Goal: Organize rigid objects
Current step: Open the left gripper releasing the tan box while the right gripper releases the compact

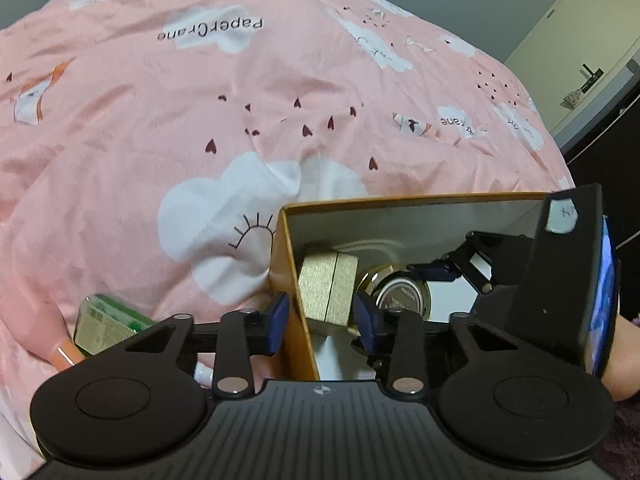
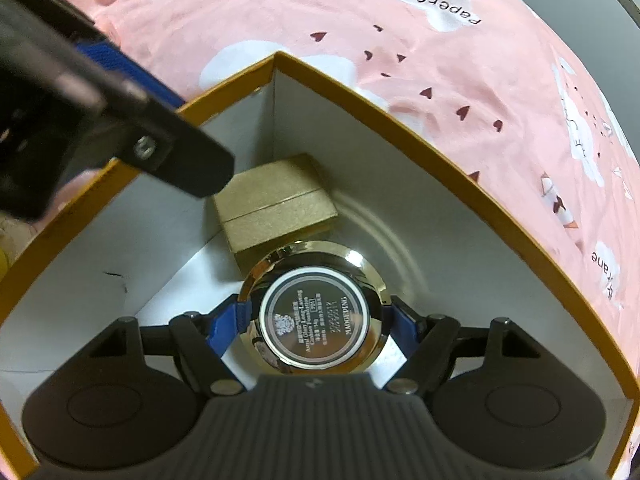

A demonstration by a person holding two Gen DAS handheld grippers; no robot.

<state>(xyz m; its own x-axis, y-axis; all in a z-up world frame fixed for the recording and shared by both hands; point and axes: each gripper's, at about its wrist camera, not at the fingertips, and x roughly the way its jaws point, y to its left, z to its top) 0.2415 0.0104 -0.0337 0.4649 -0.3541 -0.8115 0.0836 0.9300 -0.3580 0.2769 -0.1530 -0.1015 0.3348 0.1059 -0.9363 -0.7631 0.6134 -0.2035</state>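
An orange-rimmed cardboard box with white inner walls point(image 2: 440, 136) sits on a bed under a pink cloud-print cotton cover point(image 1: 160, 120). Inside the box, the right claw point(image 2: 316, 316) is clenched on a round gold-rimmed tin with a black printed face point(image 2: 316, 312), its blue pads point(image 2: 224, 324) pressed on either side of the rim. Just behind the tin, deeper toward the box's far corner, lies a gold glittery rectangular case point(image 2: 276, 204).

The left claw point(image 1: 322, 318) grips the box's near side wall, one blue pad outside the box and one inside. The right wrist view shows only that claw's dark linkage over the box's left rim, so the grip reads from the left view alone.

Only the left view shows, outside the box to its left, a green-edged clear plastic packet point(image 1: 108, 322) and a pink tapered bottle point(image 1: 48, 332) lying on the cover.
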